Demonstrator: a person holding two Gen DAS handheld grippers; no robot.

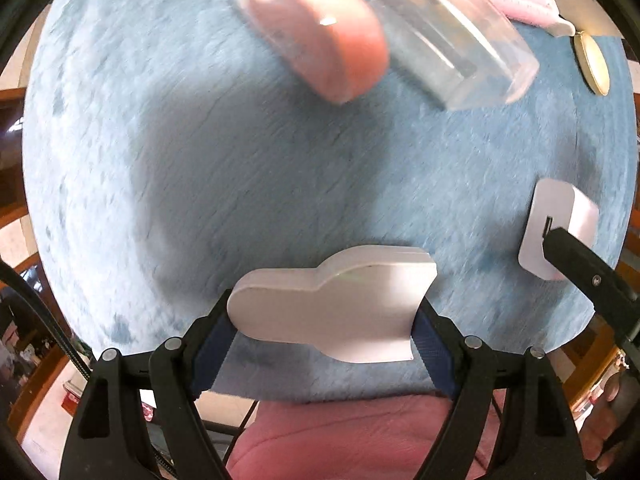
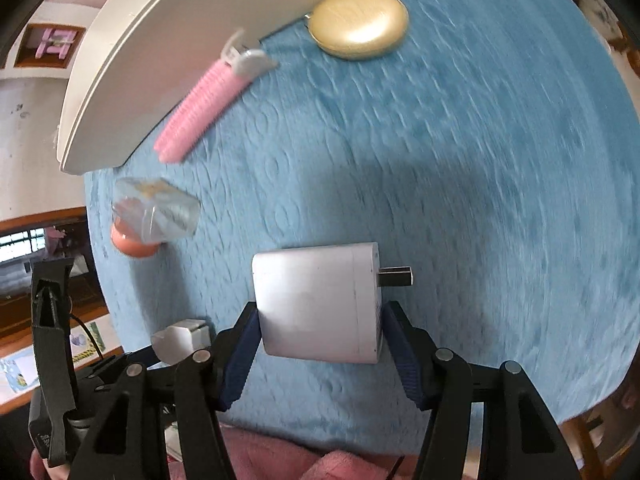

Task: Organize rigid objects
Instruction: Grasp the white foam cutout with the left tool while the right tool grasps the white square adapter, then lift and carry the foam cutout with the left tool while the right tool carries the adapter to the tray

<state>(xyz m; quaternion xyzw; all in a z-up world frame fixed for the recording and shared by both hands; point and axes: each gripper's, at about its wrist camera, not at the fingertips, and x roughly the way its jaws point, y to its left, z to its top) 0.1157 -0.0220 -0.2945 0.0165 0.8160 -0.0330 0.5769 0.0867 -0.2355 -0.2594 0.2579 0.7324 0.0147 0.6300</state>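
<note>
My left gripper (image 1: pixel 324 320) is shut on a flat white plastic piece (image 1: pixel 332 304), with both blue pads against its ends, held over the blue fleecy cloth (image 1: pixel 200 160). My right gripper (image 2: pixel 320 320) is shut on a white plug charger (image 2: pixel 320 304) whose prongs point right. In the left wrist view the same charger (image 1: pixel 560 216) shows at the right with a black finger (image 1: pixel 580 268) on it. The white piece (image 2: pixel 182 338) shows at the lower left of the right wrist view.
A clear box (image 1: pixel 452 48) and a salmon-pink object (image 1: pixel 328 40) in clear casing lie ahead on the cloth. A pink hair roller (image 2: pixel 200 100) and a gold round compact (image 2: pixel 360 22) lie by a white board (image 2: pixel 160 40). Pink fabric (image 1: pixel 340 432) lies at the near edge.
</note>
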